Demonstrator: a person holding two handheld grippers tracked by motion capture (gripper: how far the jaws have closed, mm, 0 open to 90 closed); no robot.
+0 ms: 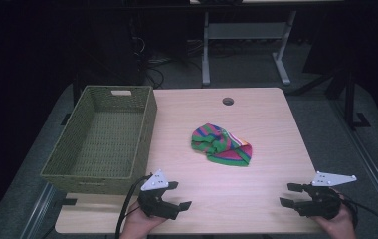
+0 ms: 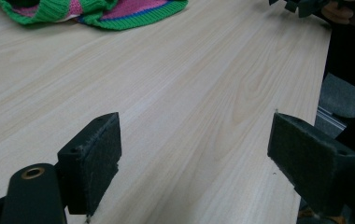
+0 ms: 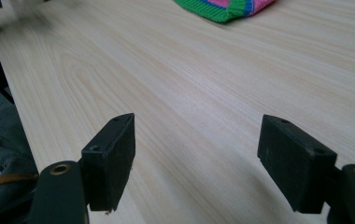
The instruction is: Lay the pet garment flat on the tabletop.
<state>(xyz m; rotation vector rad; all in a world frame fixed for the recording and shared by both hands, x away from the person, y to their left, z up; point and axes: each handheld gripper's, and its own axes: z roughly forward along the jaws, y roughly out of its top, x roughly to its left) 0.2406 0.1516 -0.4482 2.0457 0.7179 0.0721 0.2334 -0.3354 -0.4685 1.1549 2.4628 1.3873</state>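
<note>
Striped knit cloth [image 1: 222,145] lies mid-table, well apart from both grippers' wide-spread, empty fingers [image 2: 94,161].

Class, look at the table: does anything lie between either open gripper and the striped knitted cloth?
No. Bare wood separates the left gripper and right gripper from the striped cloth. The woven basket stands off to the left, beside those paths.

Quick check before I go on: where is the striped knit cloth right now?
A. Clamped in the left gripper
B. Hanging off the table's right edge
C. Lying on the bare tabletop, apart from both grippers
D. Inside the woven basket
C: the striped knit cloth lies bunched on the table, right of the basket, while the left gripper and right gripper sit open near the front edge, holding nothing.
</note>
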